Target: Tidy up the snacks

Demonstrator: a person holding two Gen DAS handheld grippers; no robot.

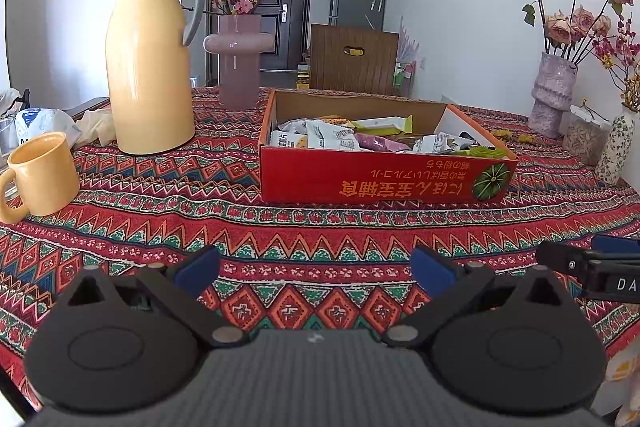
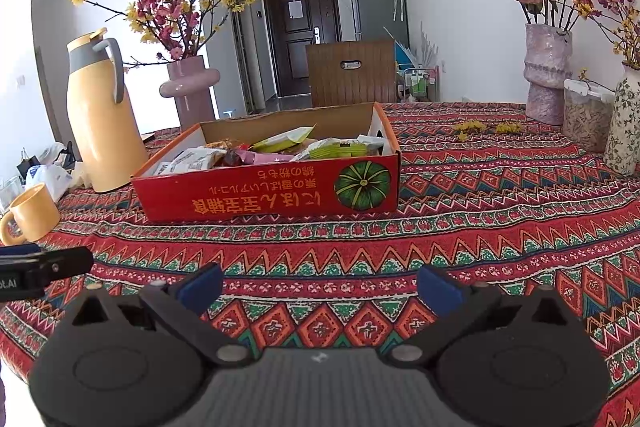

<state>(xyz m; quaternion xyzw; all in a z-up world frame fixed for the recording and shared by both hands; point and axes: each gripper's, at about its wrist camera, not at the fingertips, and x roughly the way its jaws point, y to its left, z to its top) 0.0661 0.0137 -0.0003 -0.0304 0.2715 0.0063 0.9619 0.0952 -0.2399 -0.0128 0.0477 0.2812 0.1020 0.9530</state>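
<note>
A shallow red cardboard box (image 1: 376, 179) (image 2: 256, 195) with a green pumpkin print stands on the patterned tablecloth, holding several snack packets (image 1: 340, 137) (image 2: 276, 149) in white, green, pink and purple wrappers. My left gripper (image 1: 316, 267) hovers low over the cloth well in front of the box, open, nothing between its blue pads. My right gripper (image 2: 320, 285) is also open and empty, at a similar distance from the box. Each gripper's tip shows at the edge of the other's view, the right gripper (image 1: 568, 259) and the left gripper (image 2: 60, 263).
A tall yellow thermos jug (image 1: 150, 67) (image 2: 100, 123) and a yellow mug (image 1: 42, 173) (image 2: 30, 213) stand left of the box. A pink vase (image 1: 238, 63) with blossoms is behind. Flower vases (image 2: 546, 79) and a clear jar (image 2: 584, 115) line the right. A wooden chair back (image 2: 352, 71) stands beyond the table.
</note>
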